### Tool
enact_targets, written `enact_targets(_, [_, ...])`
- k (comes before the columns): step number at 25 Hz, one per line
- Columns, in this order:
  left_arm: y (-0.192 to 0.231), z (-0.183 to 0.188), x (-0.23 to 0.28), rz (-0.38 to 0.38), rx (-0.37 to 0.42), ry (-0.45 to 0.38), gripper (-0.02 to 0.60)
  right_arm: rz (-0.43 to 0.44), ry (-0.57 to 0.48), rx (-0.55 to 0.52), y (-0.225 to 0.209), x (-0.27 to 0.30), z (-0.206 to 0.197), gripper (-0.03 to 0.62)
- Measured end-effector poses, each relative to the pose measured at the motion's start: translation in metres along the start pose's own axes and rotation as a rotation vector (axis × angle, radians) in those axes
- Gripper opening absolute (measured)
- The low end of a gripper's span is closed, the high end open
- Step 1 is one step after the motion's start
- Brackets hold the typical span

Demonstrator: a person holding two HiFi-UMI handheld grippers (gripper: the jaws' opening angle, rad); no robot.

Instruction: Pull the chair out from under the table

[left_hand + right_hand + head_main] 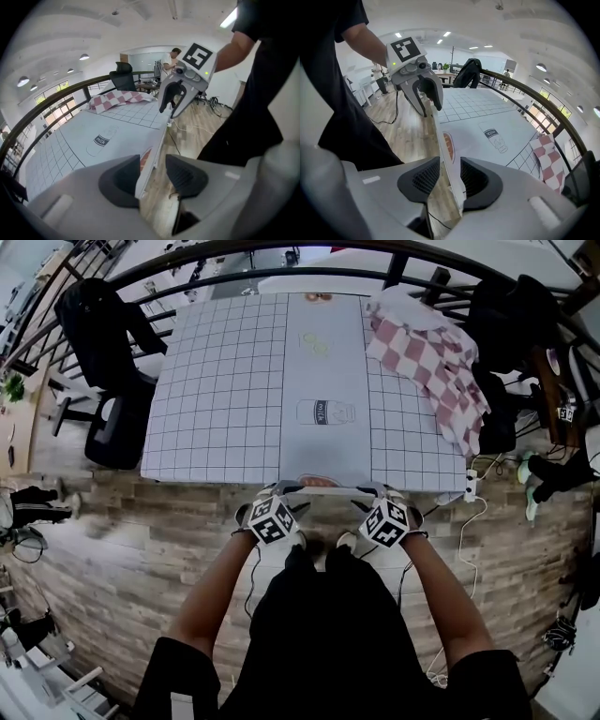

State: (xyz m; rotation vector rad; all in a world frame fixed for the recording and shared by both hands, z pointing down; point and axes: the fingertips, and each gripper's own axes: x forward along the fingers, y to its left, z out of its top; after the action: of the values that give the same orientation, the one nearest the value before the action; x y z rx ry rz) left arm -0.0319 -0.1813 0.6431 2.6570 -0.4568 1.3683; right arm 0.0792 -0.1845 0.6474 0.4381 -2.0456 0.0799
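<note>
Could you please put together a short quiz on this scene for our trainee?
1. True or false: the red-and-white checked cloth lies on the far right corner of the white grid-patterned table.
2. What stands between the open jaws of the left gripper and the right gripper? A. thin white chair back; B. black cable; C. nothing.
3. Fill in: the bottle drawing on the table reads ___.
Key: 1 true; 2 A; 3 milk.
</note>
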Motion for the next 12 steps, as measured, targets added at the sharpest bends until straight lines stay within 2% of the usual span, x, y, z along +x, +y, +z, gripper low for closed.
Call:
enact_targets(6, [-0.007, -0.015, 0.022, -0.075, 0.082, 0.082, 0.184, 0.046, 0.060, -0.054, 0.008, 0.016, -0.008, 0.144])
enact_targets(10, [-0.002, -0.024, 0.030, -0.097, 0.075, 0.121, 0.187, 0.049, 0.101, -0.108, 0.009, 0.026, -0.014, 0.147])
enact_targets(12, [-0.001, -0.027, 0.034, -0.101, 0.101, 0.145, 0.187, 0.059, 0.133, -0.136, 0.010, 0.032, -0.020, 0.151])
